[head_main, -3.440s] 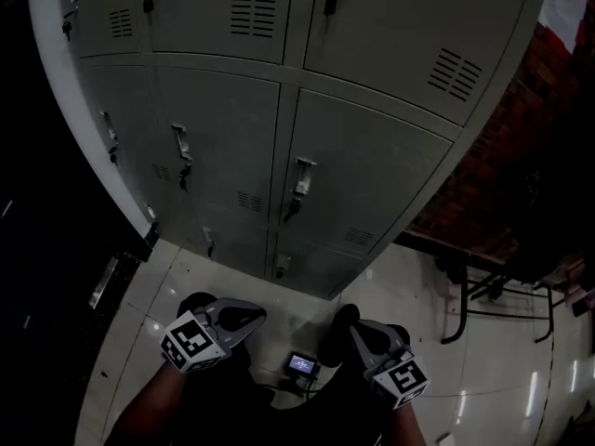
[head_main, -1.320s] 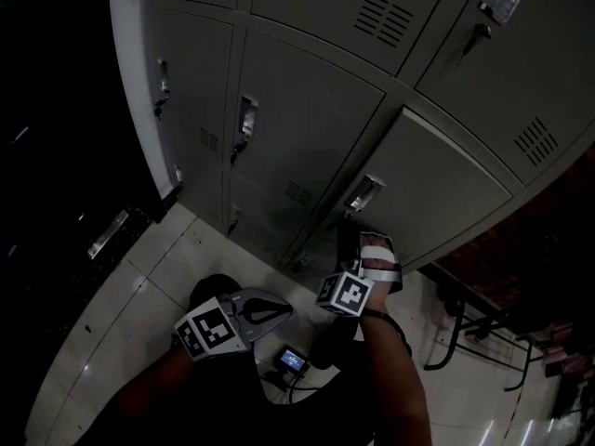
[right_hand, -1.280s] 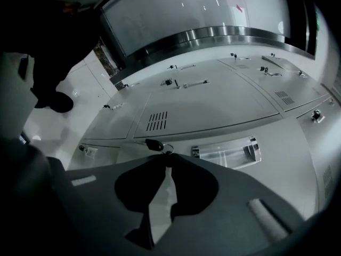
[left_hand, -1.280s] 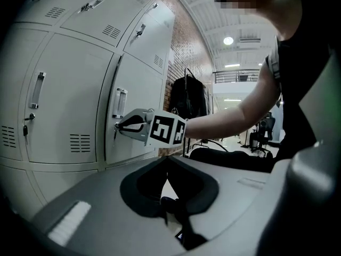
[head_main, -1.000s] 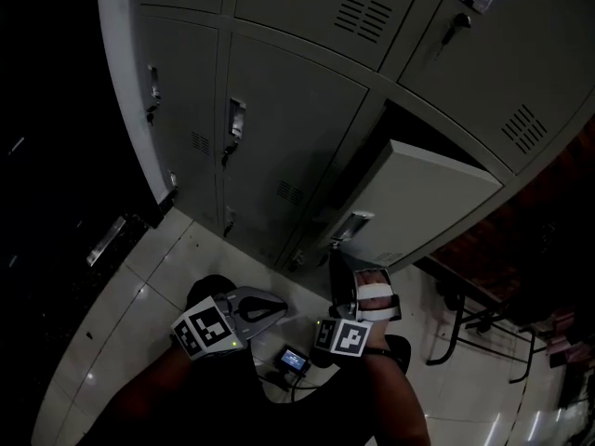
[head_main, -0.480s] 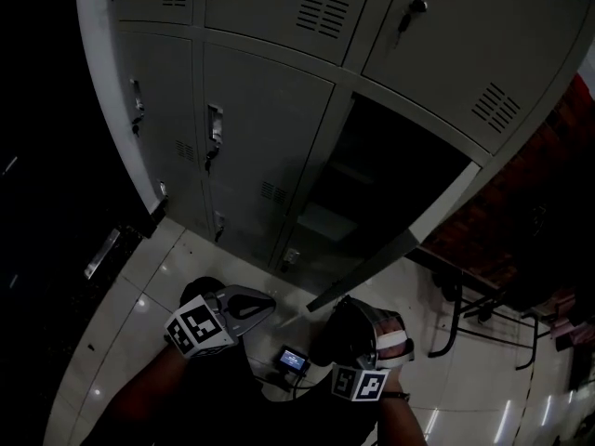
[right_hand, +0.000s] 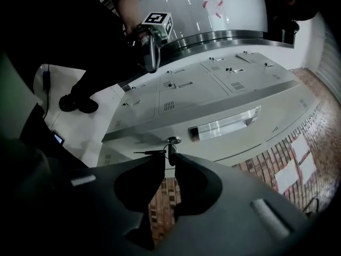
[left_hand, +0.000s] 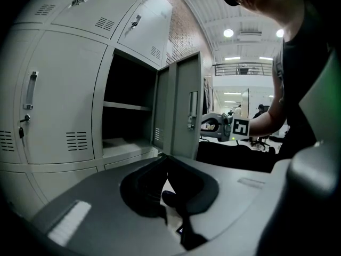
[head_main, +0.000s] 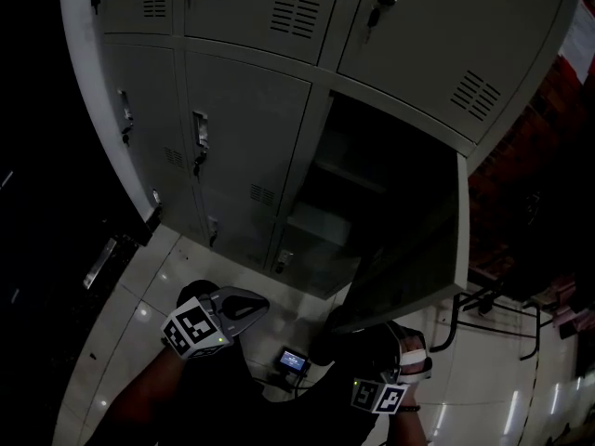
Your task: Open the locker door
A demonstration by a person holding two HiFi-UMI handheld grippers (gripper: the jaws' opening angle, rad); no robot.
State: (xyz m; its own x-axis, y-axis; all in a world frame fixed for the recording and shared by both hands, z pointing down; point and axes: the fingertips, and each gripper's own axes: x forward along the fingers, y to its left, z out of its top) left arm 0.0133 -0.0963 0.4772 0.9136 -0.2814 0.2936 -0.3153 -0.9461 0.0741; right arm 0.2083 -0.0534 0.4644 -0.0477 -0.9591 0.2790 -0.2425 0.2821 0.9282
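Note:
The grey locker door (head_main: 418, 249) stands swung wide to the right, and its dark compartment (head_main: 372, 175) with a shelf is exposed. In the left gripper view the door (left_hand: 184, 105) stands edge-on with its handle (left_hand: 192, 110) facing away from the cabinet. My right gripper (head_main: 395, 337) is at the door's lower edge. Its jaws (right_hand: 169, 158) are starting to open, and the tips still pinch the dark head of the key (right_hand: 169, 145) under the recessed handle (right_hand: 224, 124). My left gripper (head_main: 263, 302) hangs low by my side, shut and holding nothing, its tips (left_hand: 166, 156) meeting.
Shut lockers (head_main: 242, 137) fill the cabinet to the left and above. A small lit device (head_main: 296, 360) lies on the tiled floor between my feet. Chair legs (head_main: 483, 305) and a brick wall (head_main: 530, 156) are to the right, behind the open door.
The door went from shut to swung fully open to the right. My right gripper moved down and right with it. The left gripper stayed where it was.

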